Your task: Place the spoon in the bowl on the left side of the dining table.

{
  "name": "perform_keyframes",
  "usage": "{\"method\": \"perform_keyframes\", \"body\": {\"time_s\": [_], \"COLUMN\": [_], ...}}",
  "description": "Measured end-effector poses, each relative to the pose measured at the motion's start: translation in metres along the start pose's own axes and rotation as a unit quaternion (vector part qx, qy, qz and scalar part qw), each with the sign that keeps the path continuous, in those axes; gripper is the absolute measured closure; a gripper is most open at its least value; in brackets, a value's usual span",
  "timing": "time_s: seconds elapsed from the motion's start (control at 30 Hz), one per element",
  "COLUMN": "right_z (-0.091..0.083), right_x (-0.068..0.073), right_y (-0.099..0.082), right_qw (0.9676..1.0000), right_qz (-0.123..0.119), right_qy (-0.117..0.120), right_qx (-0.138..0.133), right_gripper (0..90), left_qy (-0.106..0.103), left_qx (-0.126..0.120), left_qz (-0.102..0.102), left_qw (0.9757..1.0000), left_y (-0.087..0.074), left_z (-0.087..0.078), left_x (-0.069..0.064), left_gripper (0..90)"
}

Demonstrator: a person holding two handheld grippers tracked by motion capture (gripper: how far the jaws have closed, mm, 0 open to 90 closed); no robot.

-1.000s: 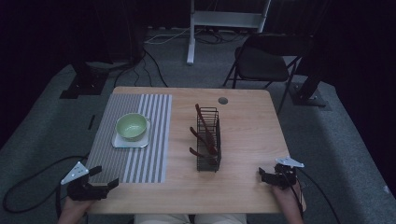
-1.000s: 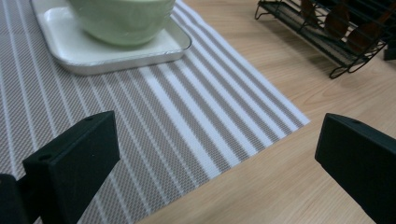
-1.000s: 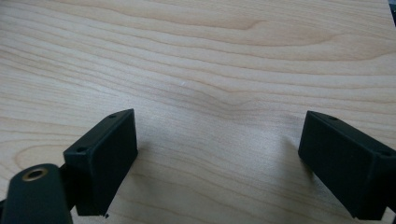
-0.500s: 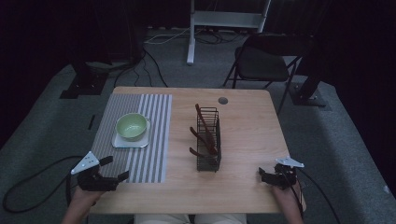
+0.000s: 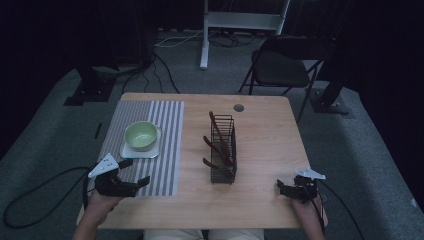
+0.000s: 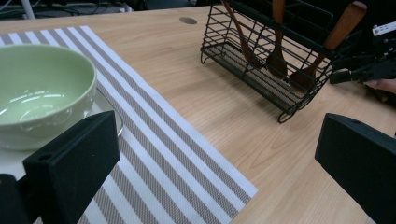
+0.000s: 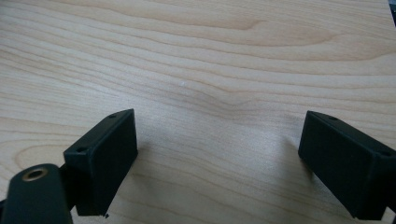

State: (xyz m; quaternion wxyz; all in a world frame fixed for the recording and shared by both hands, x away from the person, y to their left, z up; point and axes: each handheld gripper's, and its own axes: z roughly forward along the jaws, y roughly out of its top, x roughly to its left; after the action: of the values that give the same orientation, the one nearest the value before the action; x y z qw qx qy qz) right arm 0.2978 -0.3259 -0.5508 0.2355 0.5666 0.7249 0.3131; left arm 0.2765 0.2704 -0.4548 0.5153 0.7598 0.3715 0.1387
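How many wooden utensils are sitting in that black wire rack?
3, all inside the wire rack: one wooden utensil leaning at the far end, one in the middle, one at the near end. Others may be hidden.

Glossy ceramic-looking bowl [image 6: 42,88], woven placemat [image 6: 159,154] (striped), black wire rack [image 6: 271,60], wood-grain table [image 7: 196,60].

We see a dark lab or studio room: a wooden table [image 5: 260,145] on grey carpet [image 5: 60,125], floor cables [image 5: 165,70], a folding chair [image 5: 282,65] and equipment stands [image 5: 90,85].

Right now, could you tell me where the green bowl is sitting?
In the high view, the green bowl rests on a small white plate on the striped mat, left of the wire rack.
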Motion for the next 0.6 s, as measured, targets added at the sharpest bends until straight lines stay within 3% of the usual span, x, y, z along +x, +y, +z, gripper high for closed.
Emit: {"method": "perform_keyframes", "body": {"time_s": [0.6], "right_z": [0.000], "right_x": [0.000], "right_y": [0.000], "right_qw": [1.0000], "right_qz": [-0.001], "right_qy": [0.000], "right_qx": [-0.001], "right_gripper": [11.0], "left_qy": [-0.049], "left_qx": [0.009], "left_qz": [0.042], "left_qw": [0.9979], "left_y": [0.041], "left_z": [0.041], "left_x": [-0.030], "left_gripper": [0.0]}}
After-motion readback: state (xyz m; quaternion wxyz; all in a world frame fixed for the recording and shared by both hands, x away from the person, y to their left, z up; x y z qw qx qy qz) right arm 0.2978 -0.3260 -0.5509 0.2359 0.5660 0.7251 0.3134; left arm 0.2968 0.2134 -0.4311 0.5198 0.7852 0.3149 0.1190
